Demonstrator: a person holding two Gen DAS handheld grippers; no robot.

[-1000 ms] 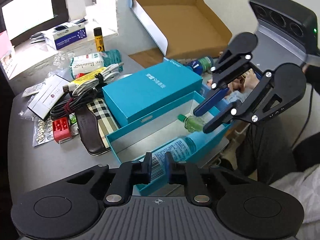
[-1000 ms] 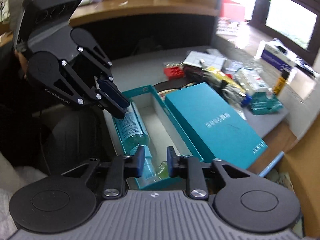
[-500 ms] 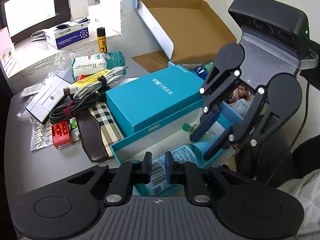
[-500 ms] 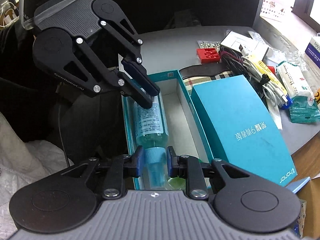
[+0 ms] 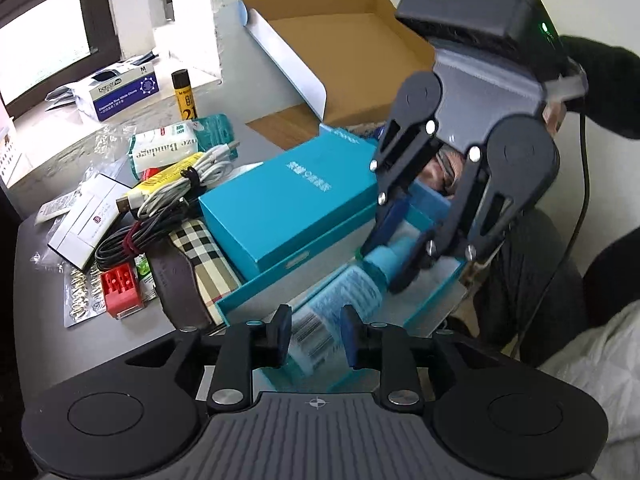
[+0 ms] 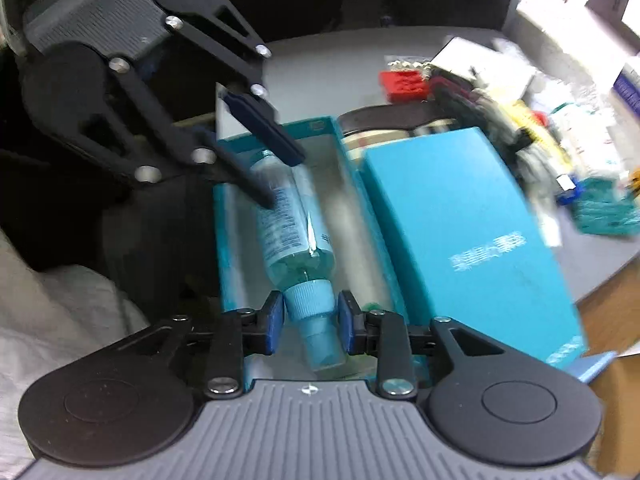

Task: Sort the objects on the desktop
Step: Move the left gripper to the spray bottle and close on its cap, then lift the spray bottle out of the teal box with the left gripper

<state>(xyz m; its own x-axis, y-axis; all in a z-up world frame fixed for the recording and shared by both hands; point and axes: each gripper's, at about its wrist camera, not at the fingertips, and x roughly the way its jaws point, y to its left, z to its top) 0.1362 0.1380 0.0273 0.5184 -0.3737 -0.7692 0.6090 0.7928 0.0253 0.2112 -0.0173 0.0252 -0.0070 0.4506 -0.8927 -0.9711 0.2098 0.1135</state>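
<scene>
only the right wrist view shows the bottle (image 6: 296,216) lying in the teal box (image 6: 228,216), both the left gripper (image 6: 276,172) and the right gripper (image 6: 310,320) opening, pads off it.

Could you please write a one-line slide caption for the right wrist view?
Both grippers' jaws opening around a blue bottle lying in the open teal box, its lid alongside.

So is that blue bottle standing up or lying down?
Lying down: the blue bottle rests lengthwise inside the open teal box, cap end toward the right gripper.
</scene>
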